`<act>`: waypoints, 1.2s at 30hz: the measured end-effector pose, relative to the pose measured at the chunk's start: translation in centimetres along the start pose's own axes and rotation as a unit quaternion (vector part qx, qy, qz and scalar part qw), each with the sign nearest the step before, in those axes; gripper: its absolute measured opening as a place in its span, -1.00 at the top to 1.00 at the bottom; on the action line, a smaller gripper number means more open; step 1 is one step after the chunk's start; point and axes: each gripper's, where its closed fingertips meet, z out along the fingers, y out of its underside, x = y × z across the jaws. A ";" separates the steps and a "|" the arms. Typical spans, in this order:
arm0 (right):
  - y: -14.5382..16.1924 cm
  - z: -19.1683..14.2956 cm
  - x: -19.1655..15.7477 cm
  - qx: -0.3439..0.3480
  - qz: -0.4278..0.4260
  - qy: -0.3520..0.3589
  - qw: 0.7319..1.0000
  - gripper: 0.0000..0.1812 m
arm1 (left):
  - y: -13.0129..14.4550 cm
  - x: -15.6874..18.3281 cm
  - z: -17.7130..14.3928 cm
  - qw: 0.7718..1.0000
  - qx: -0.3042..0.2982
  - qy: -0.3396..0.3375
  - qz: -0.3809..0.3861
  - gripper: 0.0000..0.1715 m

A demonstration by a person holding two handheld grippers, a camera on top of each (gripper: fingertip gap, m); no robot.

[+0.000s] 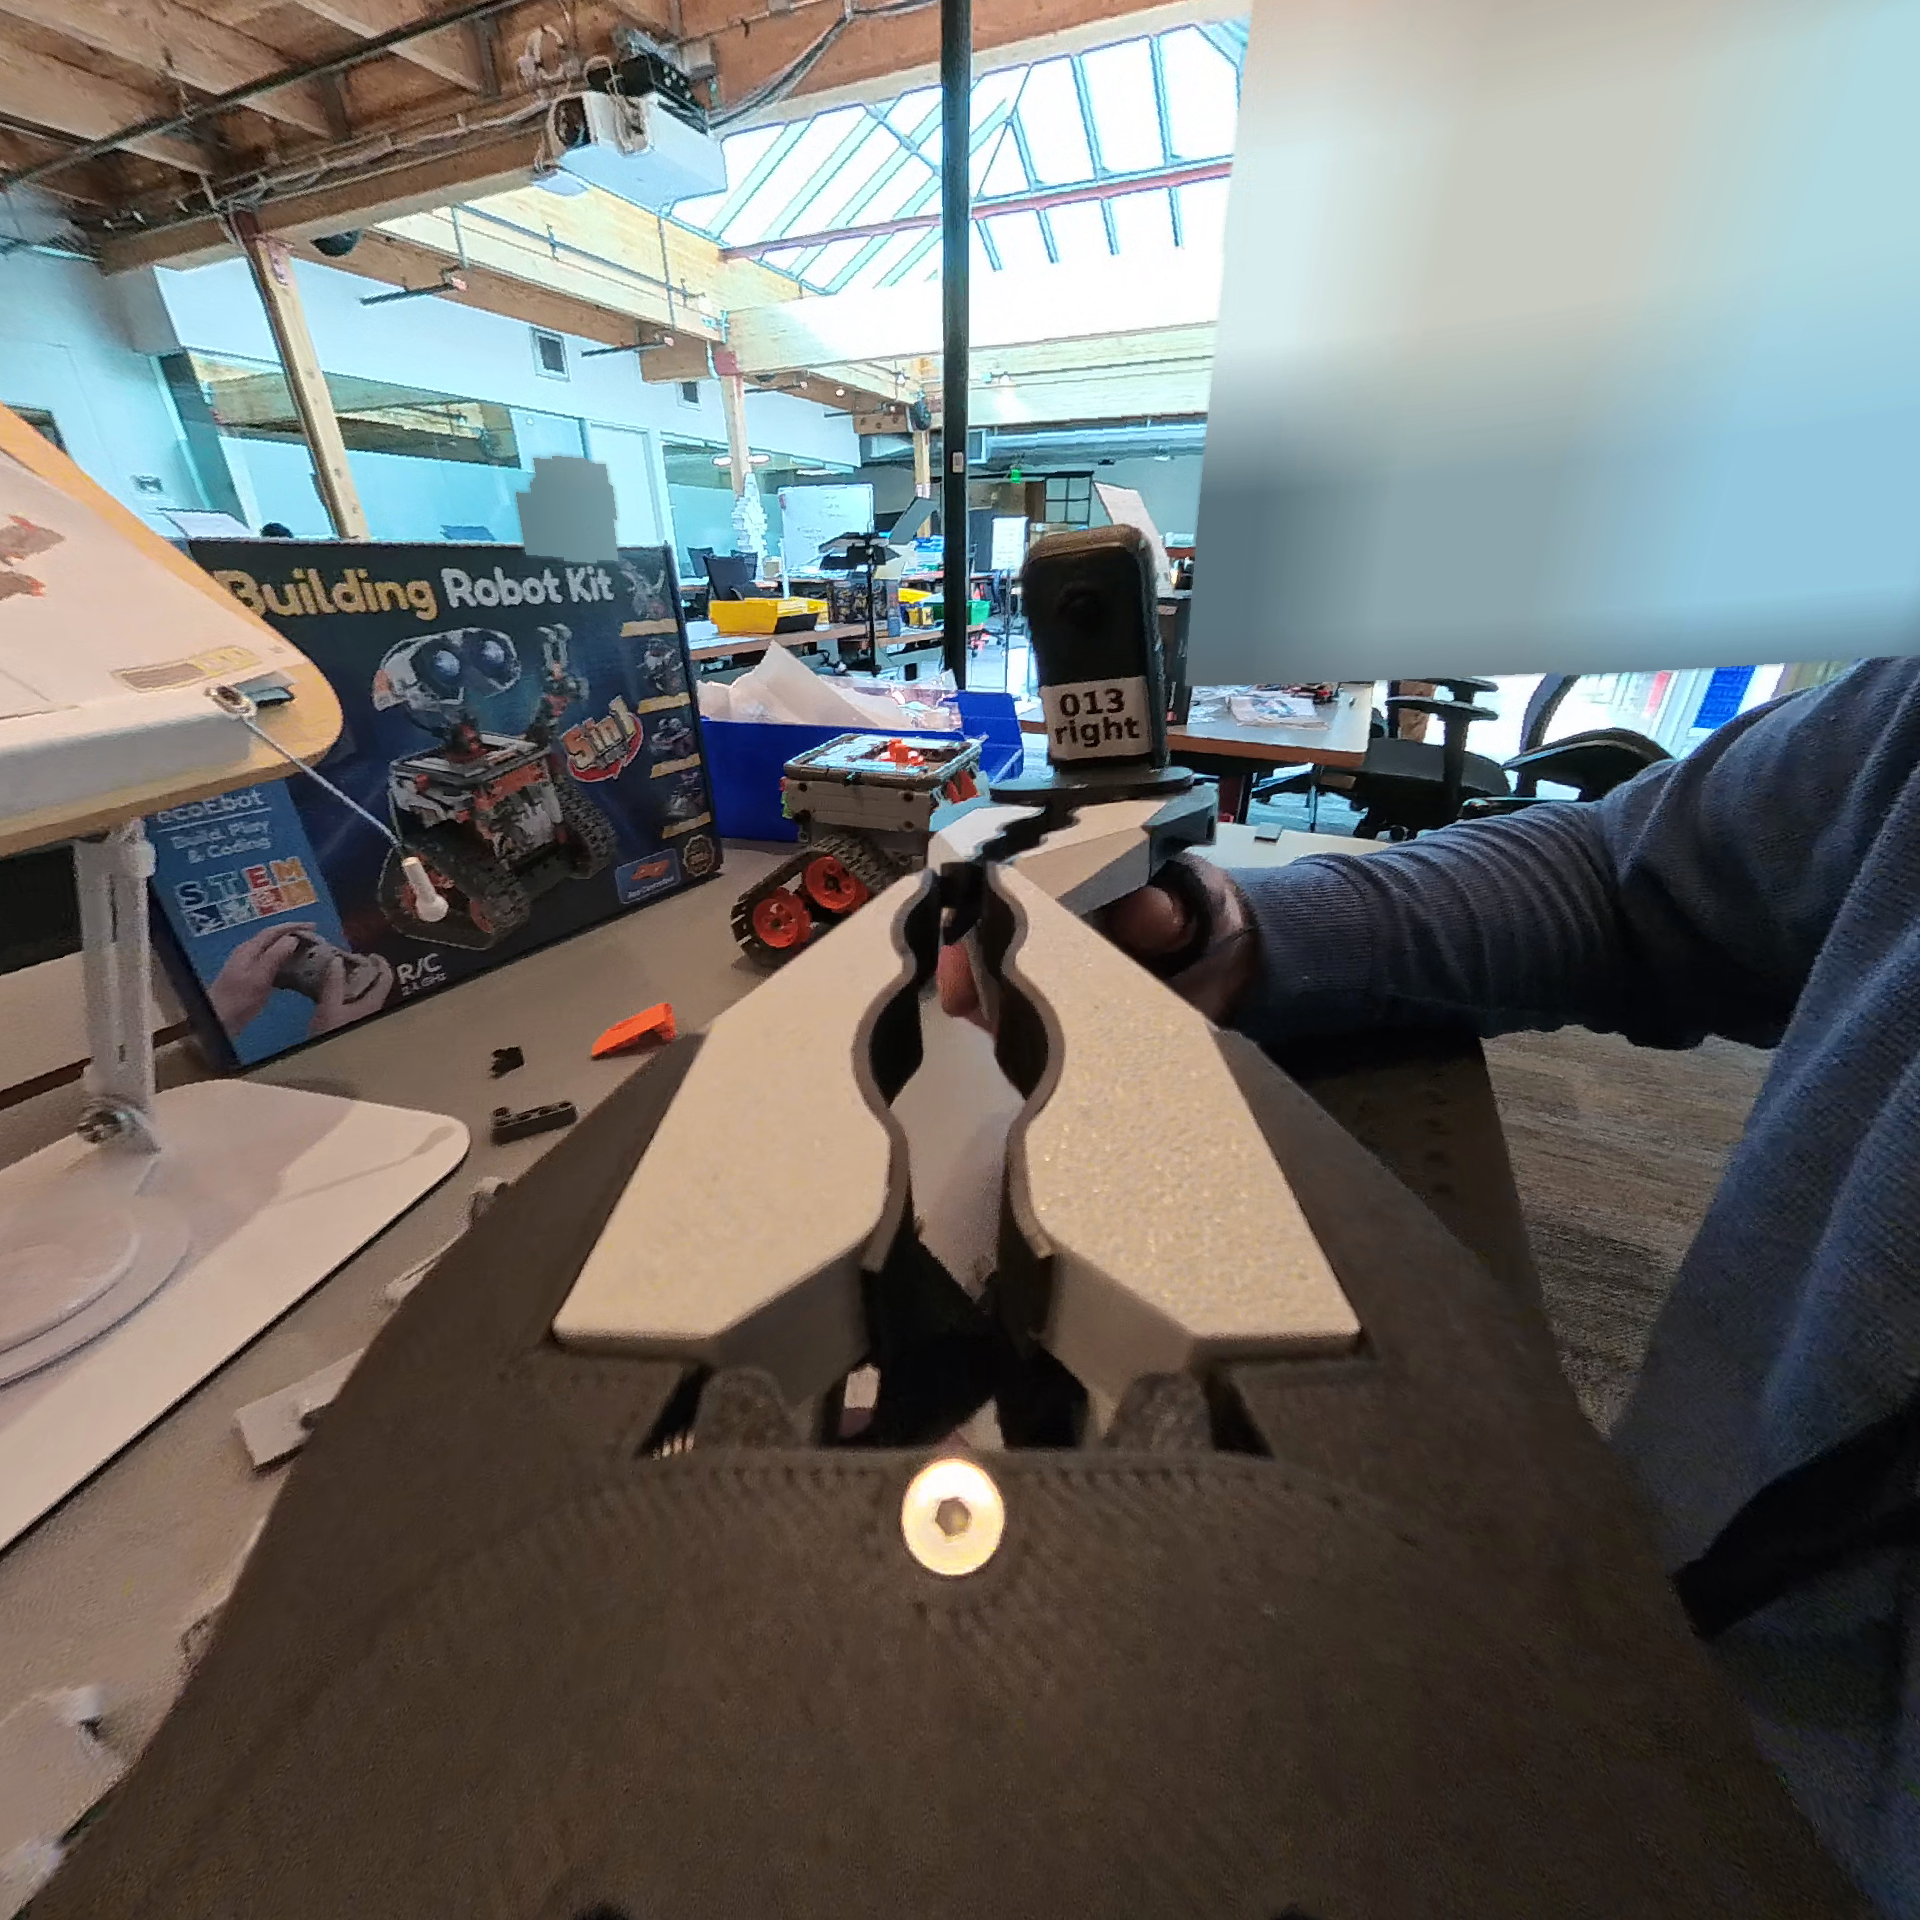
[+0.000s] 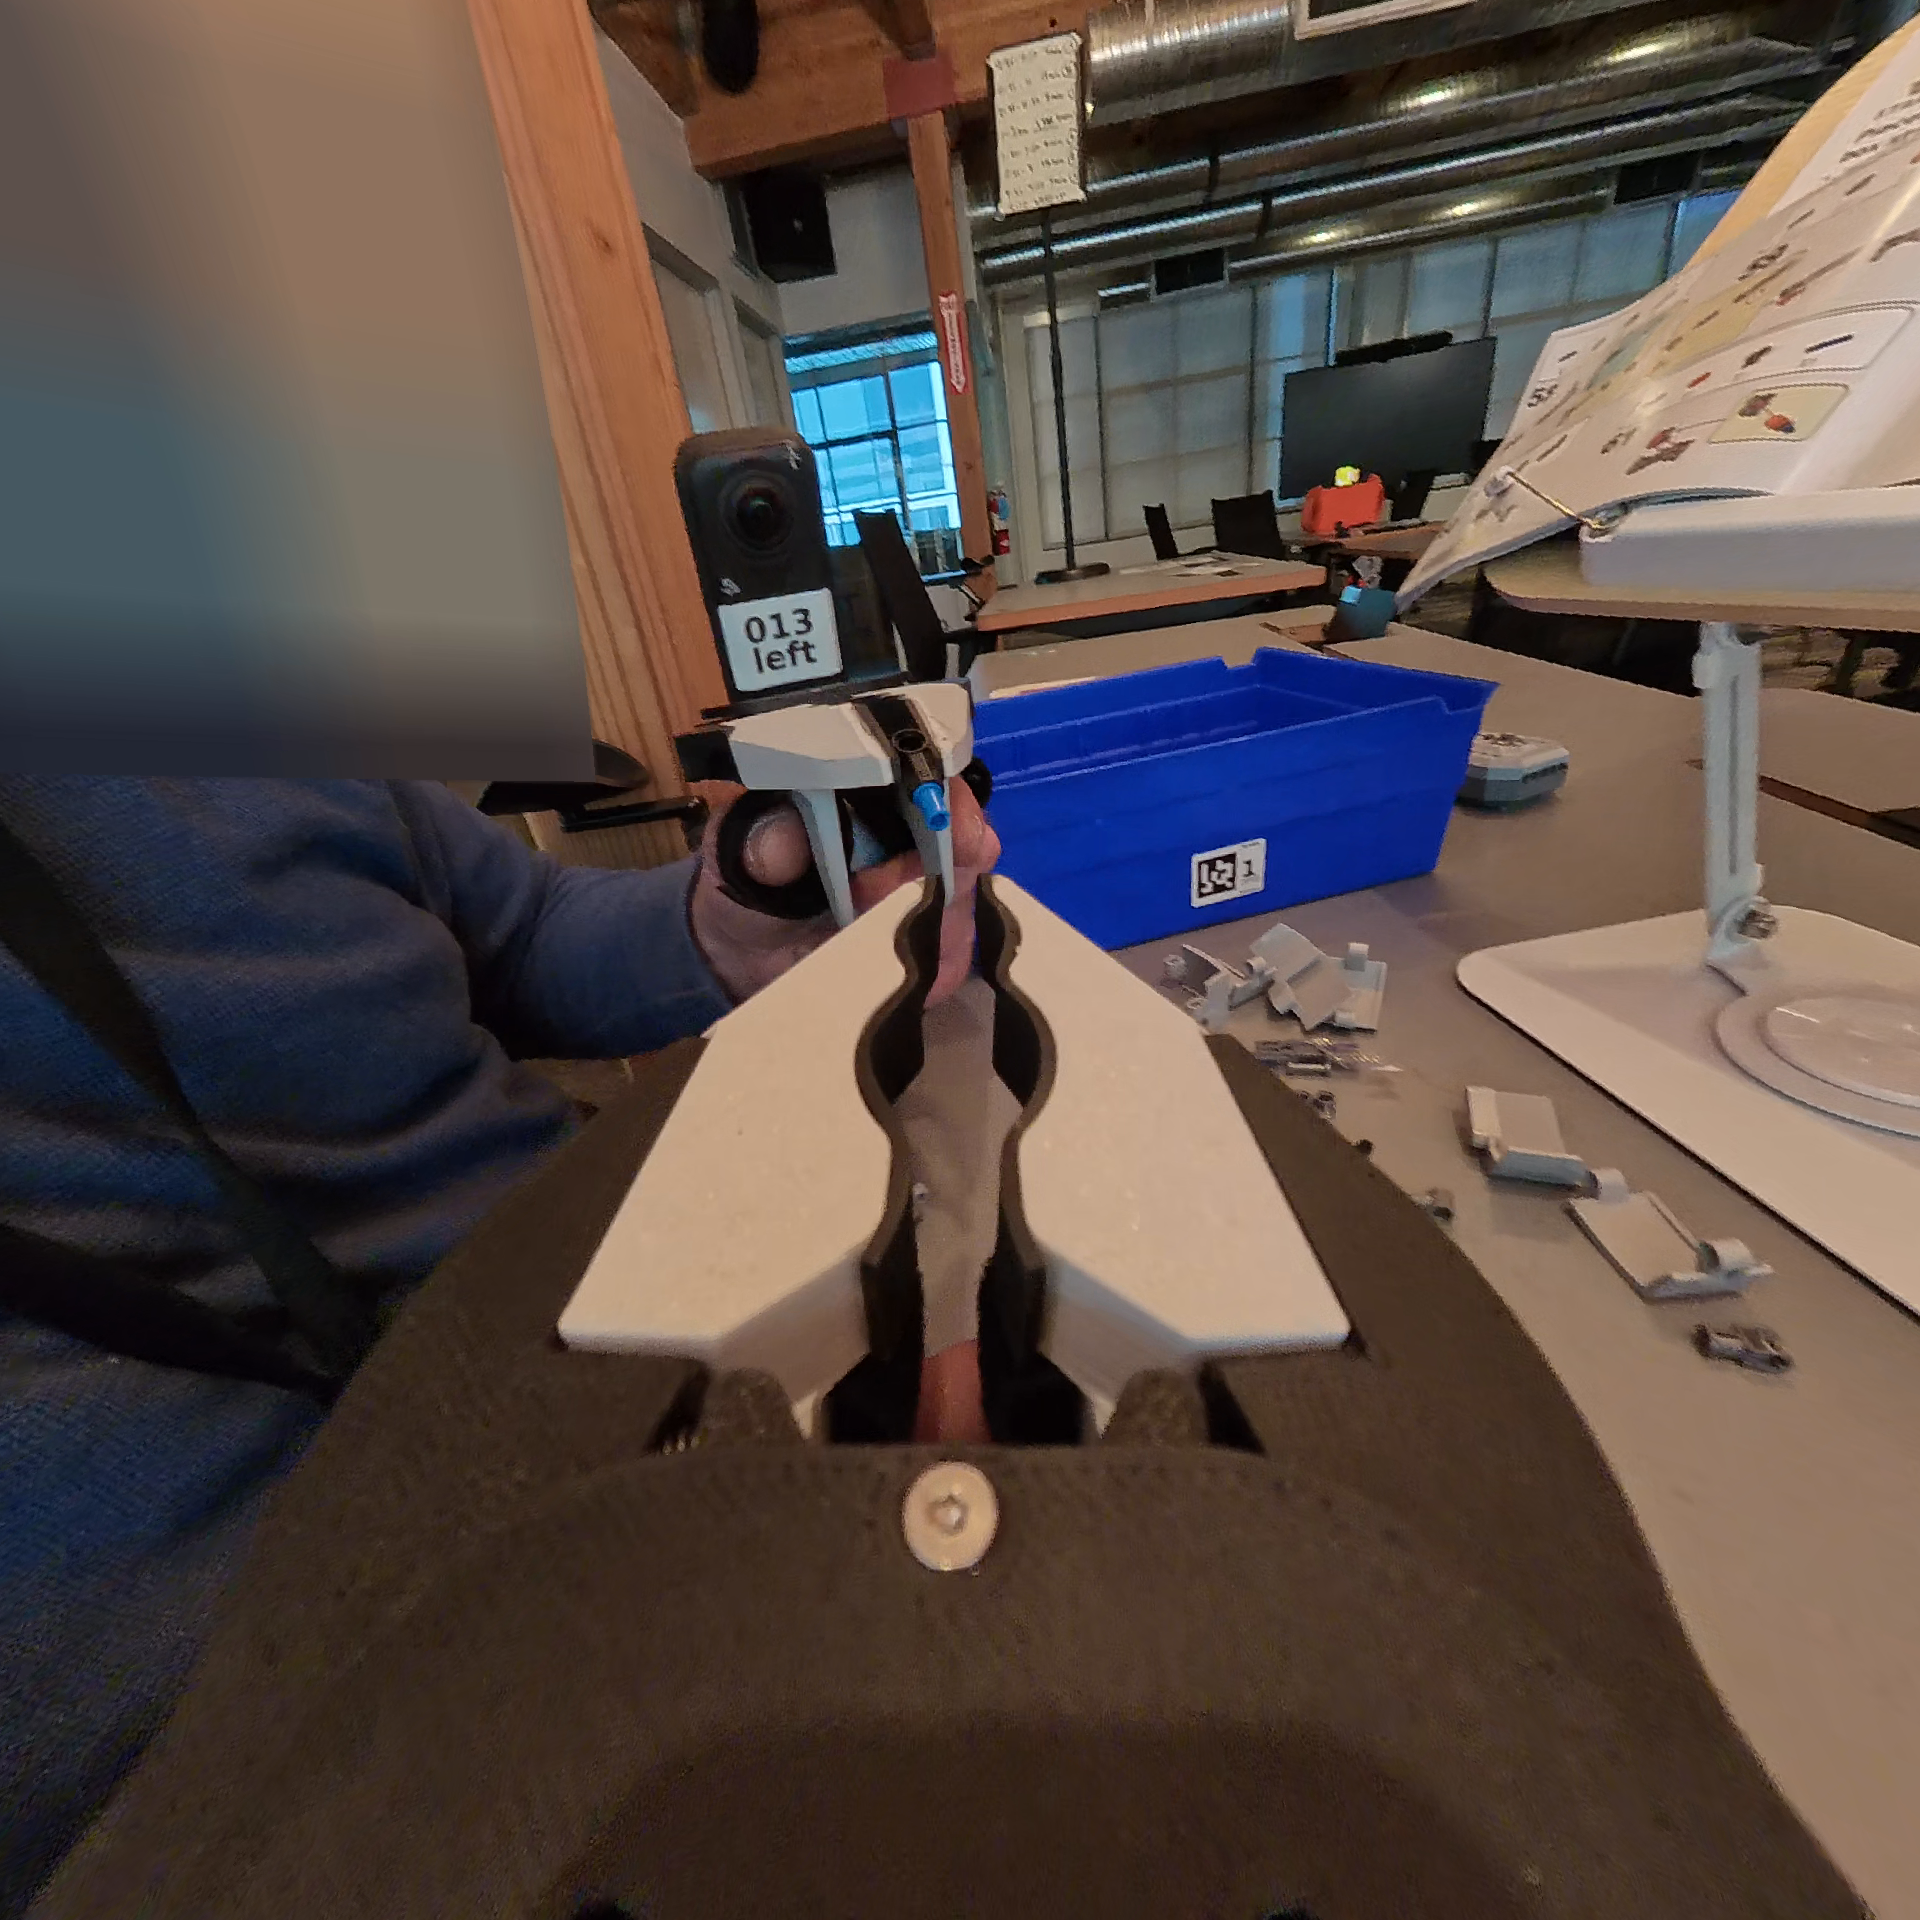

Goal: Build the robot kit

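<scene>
The left gripper (image 1: 961,894), its fingers nearly together, meets the tips of the right gripper (image 1: 1023,831) above a grey table (image 1: 582,987), where a tracked toy robot (image 1: 862,831), a kit box (image 1: 436,790), an orange piece (image 1: 634,1031) and a white stand (image 1: 208,1174) sit.

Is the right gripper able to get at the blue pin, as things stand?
Probably yes: the blue pin sticks out of the black beam in the left gripper, just ahead of the right gripper, nothing between; its fingers are shut.
</scene>
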 end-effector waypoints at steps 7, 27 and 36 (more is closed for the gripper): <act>1.8 -0.8 1.9 -0.088 -0.087 0.067 0.990 0.97 | 3.2 -1.3 0.0 0.995 -0.092 -0.039 0.023 0.93; 7.8 -5.8 6.3 -0.368 -0.189 0.130 0.901 0.89 | 10.3 -2.5 -0.3 0.963 -0.265 -0.037 -0.014 0.93; 13.1 -6.3 5.7 -0.471 -0.158 0.067 0.865 0.90 | 11.3 -2.3 -0.2 0.958 -0.286 -0.026 -0.021 0.92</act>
